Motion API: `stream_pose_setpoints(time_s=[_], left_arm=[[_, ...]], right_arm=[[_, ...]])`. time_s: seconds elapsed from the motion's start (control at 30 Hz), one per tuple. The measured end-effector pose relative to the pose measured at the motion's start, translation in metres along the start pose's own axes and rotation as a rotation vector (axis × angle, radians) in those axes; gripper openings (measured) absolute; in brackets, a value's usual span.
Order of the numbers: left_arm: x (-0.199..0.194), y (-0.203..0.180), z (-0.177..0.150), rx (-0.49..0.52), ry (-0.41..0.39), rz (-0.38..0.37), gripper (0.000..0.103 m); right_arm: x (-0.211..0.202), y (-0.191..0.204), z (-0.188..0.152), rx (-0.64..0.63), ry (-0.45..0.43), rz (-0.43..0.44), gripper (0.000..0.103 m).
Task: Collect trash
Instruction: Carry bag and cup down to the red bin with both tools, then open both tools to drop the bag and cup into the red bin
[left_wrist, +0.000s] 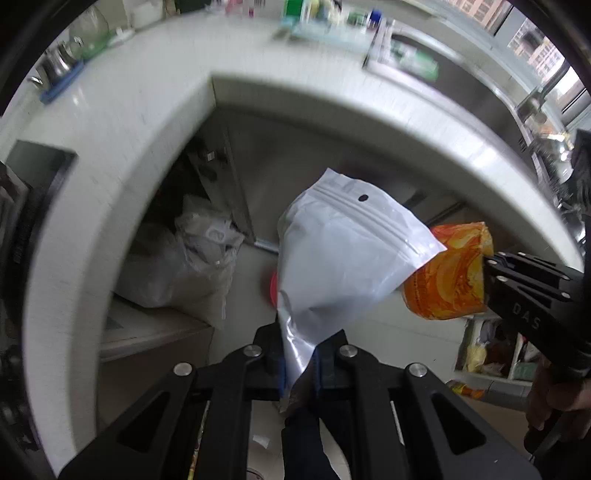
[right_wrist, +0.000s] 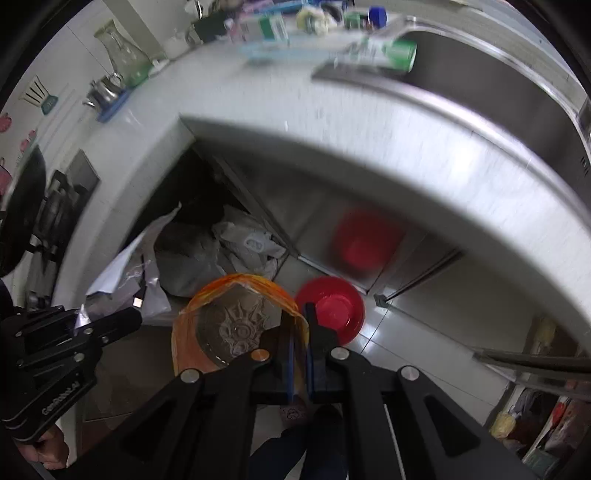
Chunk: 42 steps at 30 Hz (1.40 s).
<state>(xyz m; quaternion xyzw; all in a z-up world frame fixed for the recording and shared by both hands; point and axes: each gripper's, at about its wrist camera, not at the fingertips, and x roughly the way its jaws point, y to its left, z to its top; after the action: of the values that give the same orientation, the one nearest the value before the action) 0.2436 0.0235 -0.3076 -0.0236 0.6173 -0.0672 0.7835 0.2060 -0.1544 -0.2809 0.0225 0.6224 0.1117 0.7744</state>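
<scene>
Left wrist view: white zip pouch (left_wrist: 340, 251) hides red bin (left_wrist: 273, 288).

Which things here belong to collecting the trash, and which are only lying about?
Part of the job:
- white zip pouch, held by left gripper
- orange wrapper, held by right gripper
- trash bag on the floor

Lying about:
- red bowl
- glass jug
- sink

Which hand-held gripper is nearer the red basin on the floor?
Probably right. The right hand-held gripper, shut on the orange wrapper, hangs just beside the red basin. The left hand-held gripper, shut on the white zip pouch, is further left.
</scene>
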Motion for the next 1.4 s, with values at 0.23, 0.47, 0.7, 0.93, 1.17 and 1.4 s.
stream_pose_setpoints(time_s=[0.23, 0.47, 0.7, 0.93, 1.17, 1.4], left_arm=[[0.11, 0.018, -0.023, -0.008, 0.062, -0.009, 0.009], [0.246, 0.029, -0.043, 0.013, 0.118, -0.026, 0.009], [0.366, 0.034, -0.049, 0.062, 0.128, -0.049, 0.006], [0.458, 0.028, -0.059, 0.064, 0.16, -0.064, 0.004], [0.505, 0.028, -0.067, 0.052, 0.197, -0.058, 0.004], [0.506, 0.025, -0.07, 0.053, 0.186, -0.028, 0.004]], right_arm=[[0.1, -0.017, -0.028, 0.031, 0.048, -0.042, 0.004], [0.223, -0.052, -0.051, 0.064, 0.093, -0.066, 0.004], [0.328, -0.087, -0.07, 0.049, 0.105, -0.085, 0.004], [0.408, -0.106, -0.082, 0.061, 0.141, -0.079, 0.004], [0.447, -0.116, -0.089, 0.076, 0.166, -0.088, 0.004], [0.453, -0.118, -0.09, 0.07, 0.142, -0.099, 0.037]])
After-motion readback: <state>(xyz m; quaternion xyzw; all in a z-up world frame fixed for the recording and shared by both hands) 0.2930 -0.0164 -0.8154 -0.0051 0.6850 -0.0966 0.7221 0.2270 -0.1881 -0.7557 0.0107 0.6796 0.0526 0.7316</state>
